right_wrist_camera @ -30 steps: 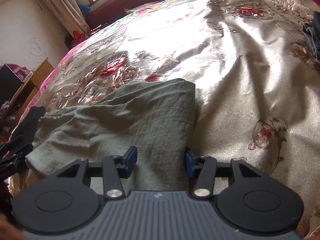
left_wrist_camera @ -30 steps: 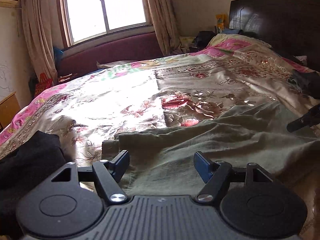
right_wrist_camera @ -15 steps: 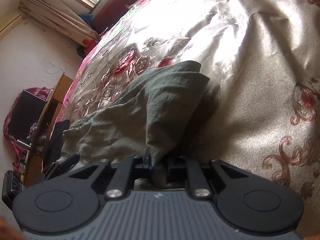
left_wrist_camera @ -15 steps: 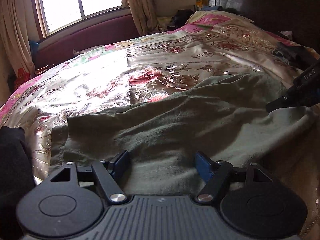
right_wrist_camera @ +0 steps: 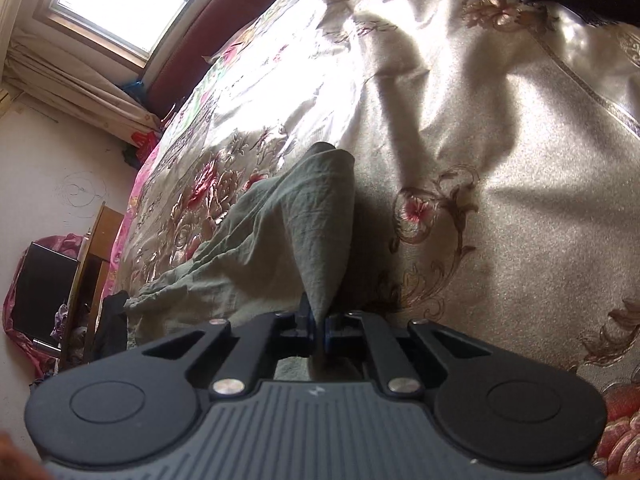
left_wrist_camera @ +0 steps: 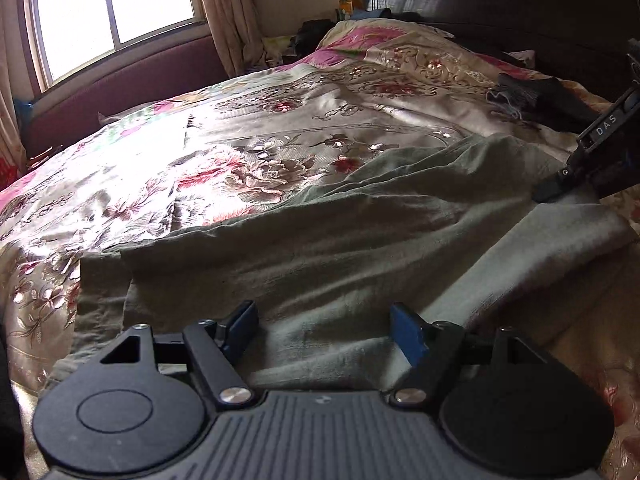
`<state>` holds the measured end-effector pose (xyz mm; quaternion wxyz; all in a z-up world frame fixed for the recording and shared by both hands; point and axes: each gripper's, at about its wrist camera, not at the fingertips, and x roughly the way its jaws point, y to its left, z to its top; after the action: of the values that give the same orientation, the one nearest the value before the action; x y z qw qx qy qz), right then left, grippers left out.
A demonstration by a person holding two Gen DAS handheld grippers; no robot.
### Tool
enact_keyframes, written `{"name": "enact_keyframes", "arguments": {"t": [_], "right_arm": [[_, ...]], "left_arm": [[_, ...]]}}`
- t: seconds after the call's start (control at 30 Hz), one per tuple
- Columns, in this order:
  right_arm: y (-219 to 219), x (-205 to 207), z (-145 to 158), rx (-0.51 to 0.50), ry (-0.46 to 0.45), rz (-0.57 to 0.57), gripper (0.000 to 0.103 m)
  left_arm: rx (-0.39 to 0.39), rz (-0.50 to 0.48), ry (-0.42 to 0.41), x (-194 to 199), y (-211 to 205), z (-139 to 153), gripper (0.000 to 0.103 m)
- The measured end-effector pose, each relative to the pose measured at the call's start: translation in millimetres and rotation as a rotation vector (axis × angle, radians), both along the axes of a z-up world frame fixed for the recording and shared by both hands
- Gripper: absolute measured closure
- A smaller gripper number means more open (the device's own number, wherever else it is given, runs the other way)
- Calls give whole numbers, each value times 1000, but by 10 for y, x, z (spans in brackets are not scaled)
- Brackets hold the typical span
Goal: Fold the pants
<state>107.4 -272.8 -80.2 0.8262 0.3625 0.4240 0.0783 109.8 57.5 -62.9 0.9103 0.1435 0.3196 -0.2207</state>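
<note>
The olive-green pants (left_wrist_camera: 328, 248) lie spread across the floral bedspread (left_wrist_camera: 224, 160). My left gripper (left_wrist_camera: 324, 328) is open and low over the near edge of the pants, with cloth between its fingers. My right gripper (right_wrist_camera: 318, 328) is shut on one end of the pants (right_wrist_camera: 316, 224) and lifts that end off the bed into a peaked fold. The right gripper also shows at the right edge of the left wrist view (left_wrist_camera: 592, 160), on the far end of the pants.
A dark garment (left_wrist_camera: 552, 96) lies on the bed near the dark headboard (left_wrist_camera: 500, 4). A window (left_wrist_camera: 112, 8) and curtains stand at the back. A wooden cabinet (right_wrist_camera: 88, 260) and a black garment (right_wrist_camera: 112, 328) are at the bed's left side.
My right gripper closed on the end of the pants and raised it, pulling the cloth into a peak. My left gripper moved right along the near edge and stayed open.
</note>
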Motion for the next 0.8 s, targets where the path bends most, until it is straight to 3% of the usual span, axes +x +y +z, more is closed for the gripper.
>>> {"name": "enact_keyframes", "arguments": {"t": [0.07, 0.2, 0.27, 0.3, 0.33, 0.47, 0.67, 0.8], "right_arm": [[50, 38, -59, 21, 2, 3, 84], [139, 87, -100, 64, -29, 36, 54], [192, 96, -61, 28, -32, 62, 61], [203, 108, -55, 31, -12, 66, 87], [198, 112, -50, 63, 7, 62, 95], [280, 63, 252, 109, -25, 47, 96], [782, 363, 800, 119, -79, 105, 97], [1305, 642, 988, 69, -90, 179, 96]], "left_arm": [[3, 18, -26, -2, 60, 56, 17], [-31, 101, -54, 47, 296, 118, 17], [-54, 162, -26, 106, 408, 70, 17], [-63, 182, -4, 135, 439, 17, 17], [-65, 187, 6, 142, 442, -35, 17], [-18, 174, -44, 77, 352, -122, 15], [-71, 181, -46, 54, 433, -127, 15], [-134, 170, -32, -11, 539, -85, 15]]}}
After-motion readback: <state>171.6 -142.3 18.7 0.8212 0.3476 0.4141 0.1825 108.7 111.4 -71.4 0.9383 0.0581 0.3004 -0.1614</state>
